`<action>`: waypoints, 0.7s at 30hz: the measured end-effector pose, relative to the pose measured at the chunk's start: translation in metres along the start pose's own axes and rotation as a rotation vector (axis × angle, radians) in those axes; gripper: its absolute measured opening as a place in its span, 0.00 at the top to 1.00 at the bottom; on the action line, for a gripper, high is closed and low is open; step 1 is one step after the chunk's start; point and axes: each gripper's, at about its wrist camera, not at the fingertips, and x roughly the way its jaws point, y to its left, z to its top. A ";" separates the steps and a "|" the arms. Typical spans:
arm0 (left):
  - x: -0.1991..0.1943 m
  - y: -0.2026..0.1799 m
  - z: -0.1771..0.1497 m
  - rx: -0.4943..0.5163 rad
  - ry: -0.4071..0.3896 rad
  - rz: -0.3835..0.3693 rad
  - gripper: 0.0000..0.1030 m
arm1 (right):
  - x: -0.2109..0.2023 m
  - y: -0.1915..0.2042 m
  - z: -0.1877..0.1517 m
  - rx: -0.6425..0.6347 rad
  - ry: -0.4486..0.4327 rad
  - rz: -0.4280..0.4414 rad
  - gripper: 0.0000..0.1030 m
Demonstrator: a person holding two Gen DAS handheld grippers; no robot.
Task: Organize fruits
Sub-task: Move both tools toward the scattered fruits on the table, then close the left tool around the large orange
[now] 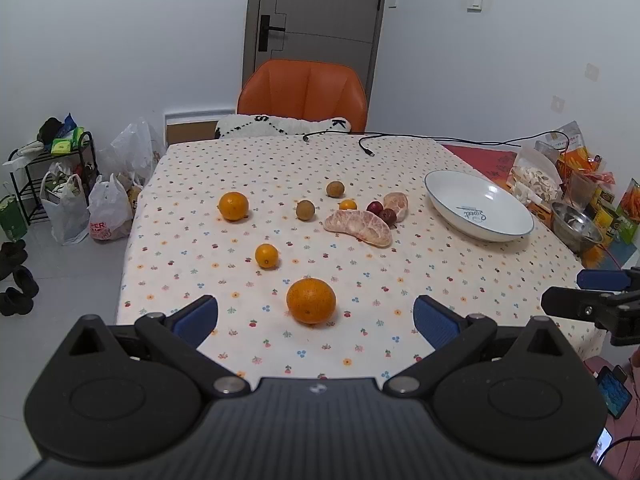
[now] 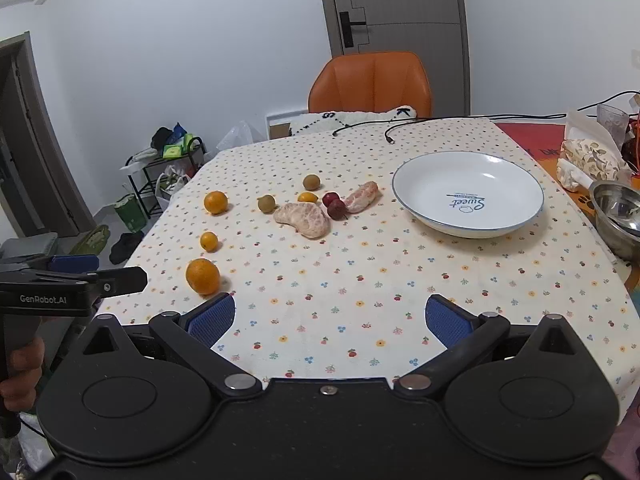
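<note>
Nearest fruit: large orange (image 1: 311,300), lower centre, dead ahead of left gripper (image 1: 316,316).
Grippers: left and right gripper (image 2: 330,318) both spread, empty.
Destination: white bowl (image 2: 404,190), right.

The setting was a room in a home, used for dining. A table (image 2: 400,280) carried a floral tablecloth, with an orange upholstered chair (image 1: 303,92) at its far side and a closed interior door (image 1: 320,12) behind it. A small metal rack (image 1: 52,176) held household items, plastic shopping bags (image 1: 108,208) stood on the tiled floor, and shoes (image 1: 16,276) lay beside them. Snack packets (image 1: 576,152) crowded the table's right edge.
</note>
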 end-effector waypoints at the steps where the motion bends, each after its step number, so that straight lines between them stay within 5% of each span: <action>1: 0.001 0.000 -0.001 -0.001 0.002 0.001 0.00 | 0.001 0.000 0.000 0.000 0.001 0.002 0.00; 21: 0.046 0.014 -0.004 -0.041 0.017 -0.018 0.02 | 0.040 -0.001 -0.004 -0.037 0.040 0.050 0.00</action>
